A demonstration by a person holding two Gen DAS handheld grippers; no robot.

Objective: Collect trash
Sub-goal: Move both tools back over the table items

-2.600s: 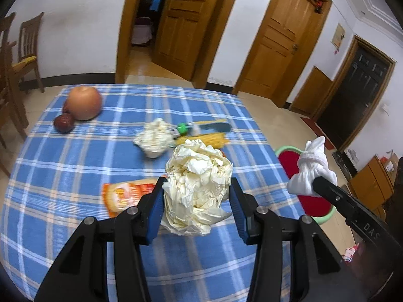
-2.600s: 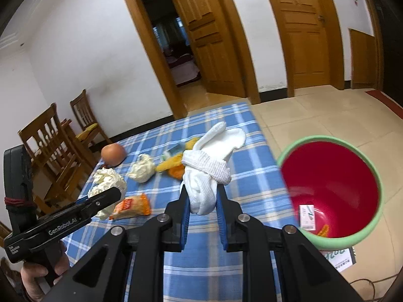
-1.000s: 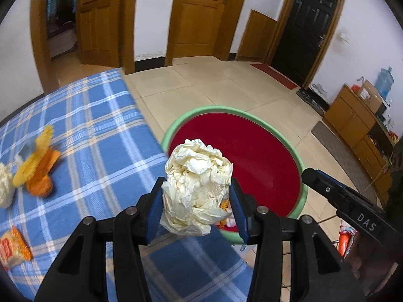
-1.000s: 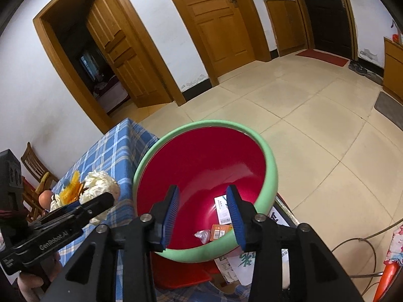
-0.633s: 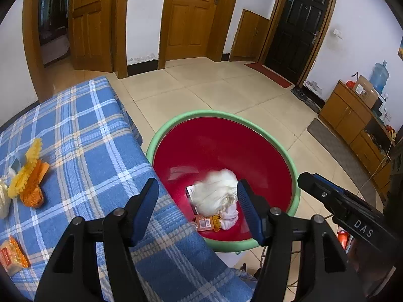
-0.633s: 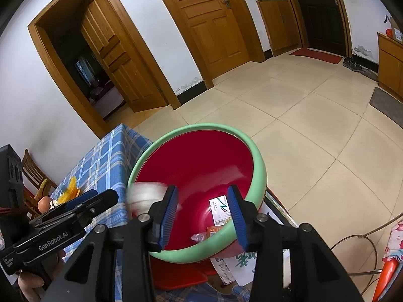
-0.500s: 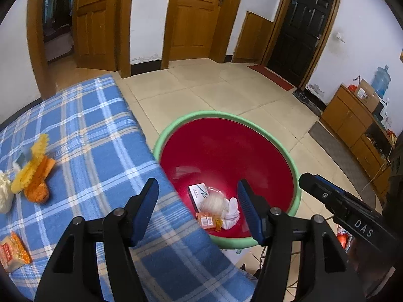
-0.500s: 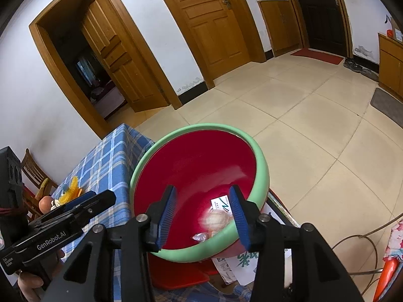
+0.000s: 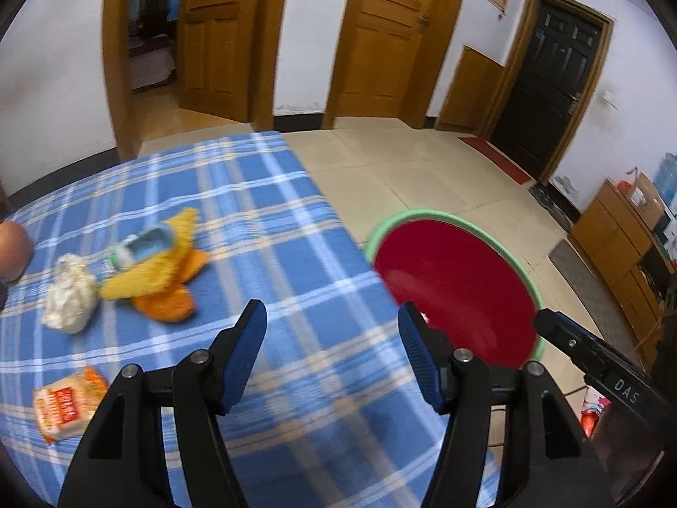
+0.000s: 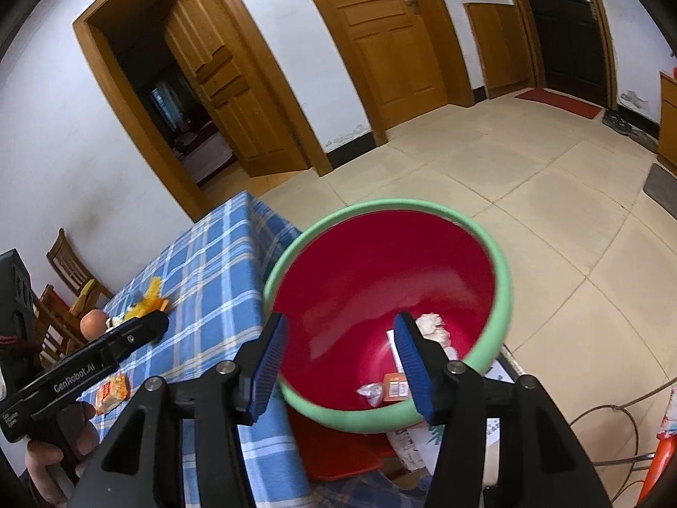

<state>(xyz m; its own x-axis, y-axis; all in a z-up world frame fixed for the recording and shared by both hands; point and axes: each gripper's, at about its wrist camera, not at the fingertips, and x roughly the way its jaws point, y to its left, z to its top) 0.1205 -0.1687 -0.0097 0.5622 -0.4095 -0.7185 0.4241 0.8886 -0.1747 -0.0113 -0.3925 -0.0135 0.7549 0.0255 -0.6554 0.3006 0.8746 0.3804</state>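
My left gripper [image 9: 332, 349] is open and empty above the blue plaid table [image 9: 262, 220]. On the table lie a crumpled white paper ball [image 9: 70, 298], a yellow and orange peel pile [image 9: 163, 283] with a small bottle [image 9: 141, 247] on it, and an orange snack wrapper [image 9: 63, 406]. The red bin with a green rim [image 9: 455, 281] stands on the floor right of the table. My right gripper [image 10: 338, 364] is open and empty over the bin [image 10: 503, 296]. Inside it lie the crumpled paper [image 10: 431, 326] and small wrappers [image 10: 381, 389].
An apple [image 10: 93, 321] and wooden chairs [image 10: 67, 275] are at the table's far left. Wooden doors [image 9: 381, 42] line the far wall. A wooden cabinet [image 9: 622, 249] stands at the right. Cables [image 10: 613, 415] lie on the tiled floor by the bin.
My left gripper opened and dropped the crumpled paper ball into the bin, then swung left, back over the table. My right gripper stayed open over the bin.
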